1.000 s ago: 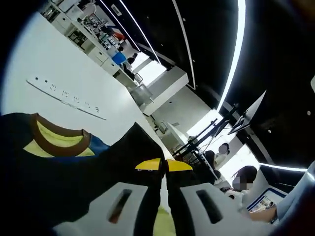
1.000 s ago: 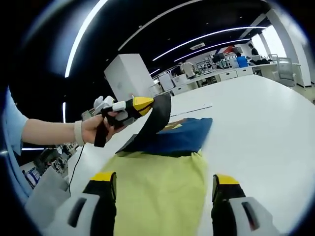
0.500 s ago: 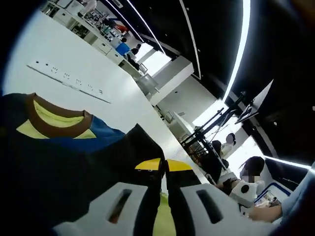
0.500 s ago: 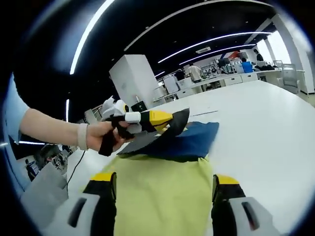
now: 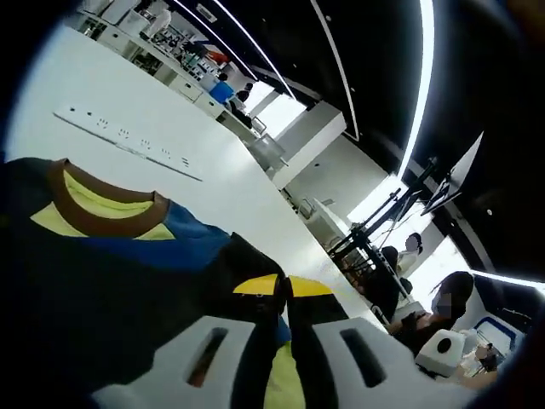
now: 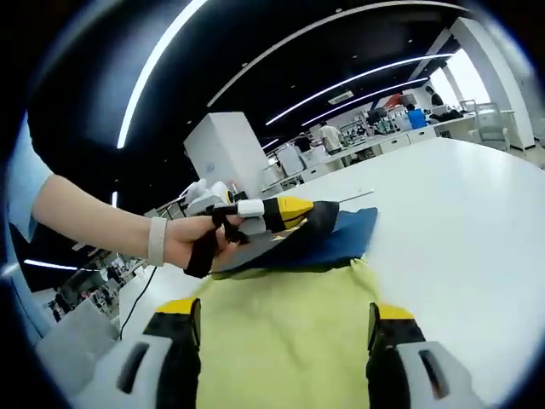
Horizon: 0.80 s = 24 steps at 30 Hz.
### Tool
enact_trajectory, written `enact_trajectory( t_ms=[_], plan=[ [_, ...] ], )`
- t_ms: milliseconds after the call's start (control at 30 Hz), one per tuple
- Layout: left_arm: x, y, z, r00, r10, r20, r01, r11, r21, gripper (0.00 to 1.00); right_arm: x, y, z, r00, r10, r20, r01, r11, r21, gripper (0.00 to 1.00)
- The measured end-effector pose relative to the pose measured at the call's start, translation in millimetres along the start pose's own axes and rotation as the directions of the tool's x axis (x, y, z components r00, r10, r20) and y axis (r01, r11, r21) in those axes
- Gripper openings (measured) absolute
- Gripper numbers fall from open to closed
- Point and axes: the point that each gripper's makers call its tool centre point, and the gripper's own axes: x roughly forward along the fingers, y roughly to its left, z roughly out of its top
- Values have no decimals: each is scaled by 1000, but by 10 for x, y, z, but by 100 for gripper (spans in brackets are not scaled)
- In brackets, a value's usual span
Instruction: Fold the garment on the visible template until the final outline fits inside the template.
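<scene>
- Since a second ago the left gripper [image 6: 294,213] has come down: in the right gripper view the dark flap it pinches no longer arches high but lies low, close over the blue part of the garment [image 6: 281,341].
- In the left gripper view the left gripper's [image 5: 281,285] yellow tips stand pressed together on a dark edge of the garment [image 5: 102,281], which spreads to the left of the jaws.
- There the brown collar [image 5: 94,213] with yellow lining sits beyond the jaws, blue cloth beside it, all on the white table [image 5: 145,119].
- The right gripper [image 6: 281,319] hovers with its jaws wide apart, holding nothing; the yellow cloth lies between and beyond them.
- A hand [image 6: 200,243] with a wristband grips the left gripper.
- No template outline can be made out on the table [image 6: 460,230].
</scene>
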Motion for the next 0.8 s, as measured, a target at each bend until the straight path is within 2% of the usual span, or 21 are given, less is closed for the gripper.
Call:
enact_trajectory(
  t_ms=[33,100,167,300,367,400,467,567,667,733,800],
  plan=[
    [5,25,15,1000,15,12,-15,999,31,1,-18,-8,24,1000,-1,7,1,1000,2,82],
    [12,-3,25,1000,3,20,-4,1000,23,4,-29,-16,55,1000,-2,15,2,1000,4,82],
    [14,17,53,999,20,33,-21,999,36,16,-31,-28,75,1000,-7,19,7,1000,0,82],
    [-13,-6,94,999,10,31,-12,998,62,26,-27,-4,125,1000,-6,25,6,1000,-4,82],
    [-33,9,122,999,24,34,-27,996,87,40,-11,26,131,1000,-2,19,2,1000,-15,83],
    [-47,57,143,998,53,38,-57,993,107,47,-5,43,131,1000,0,14,1,1000,-22,83],
    [-70,86,163,997,71,37,-75,989,127,56,6,65,153,1000,1,16,0,999,-32,84],
    [-104,12,200,999,32,30,-35,990,133,58,27,88,172,1000,3,15,-2,999,-36,87],
    [-123,-34,253,999,18,40,-24,987,160,72,45,96,166,1000,6,-8,-6,998,-55,90],
    [-137,-40,252,1000,11,29,-16,986,168,78,50,106,174,1000,10,-19,-11,997,-71,92],
    [-167,3,239,999,32,12,-33,982,186,88,55,96,181,1000,12,-25,-14,997,-77,93]
  ],
)
